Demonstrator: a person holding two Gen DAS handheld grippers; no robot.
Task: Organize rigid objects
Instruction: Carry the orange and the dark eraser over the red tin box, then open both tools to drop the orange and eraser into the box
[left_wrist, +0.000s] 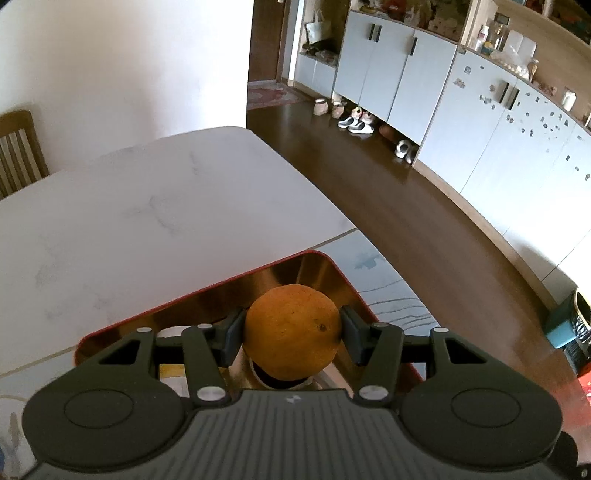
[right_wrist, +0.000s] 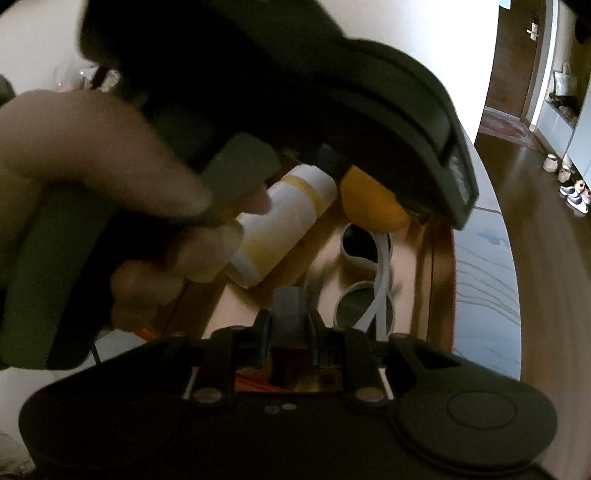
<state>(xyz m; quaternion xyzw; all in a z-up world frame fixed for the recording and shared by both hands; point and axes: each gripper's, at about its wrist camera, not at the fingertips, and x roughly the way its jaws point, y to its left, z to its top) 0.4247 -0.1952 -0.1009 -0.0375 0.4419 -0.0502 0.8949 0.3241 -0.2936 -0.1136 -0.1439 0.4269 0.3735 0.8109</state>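
My left gripper (left_wrist: 292, 328) is shut on an orange (left_wrist: 293, 330) and holds it above the copper tray with a red rim (left_wrist: 207, 295). The orange (right_wrist: 371, 206) also shows in the right wrist view, under the left gripper's body (right_wrist: 332, 110) and the hand holding it. My right gripper (right_wrist: 288, 328) is shut on a small grey-blue block (right_wrist: 289, 312) over the tray (right_wrist: 439, 266). A white and yellow bottle (right_wrist: 284, 225) lies on its side in the tray. White sunglasses (right_wrist: 369, 277) lie beside it.
The tray sits on a white marble table (left_wrist: 147, 206) near its right edge. A wooden chair (left_wrist: 16, 147) stands at the far left. Brown floor (left_wrist: 406, 206), cabinets (left_wrist: 480, 122) and shoes (left_wrist: 356, 123) lie to the right. Glassware (right_wrist: 74, 77) stands at the back left.
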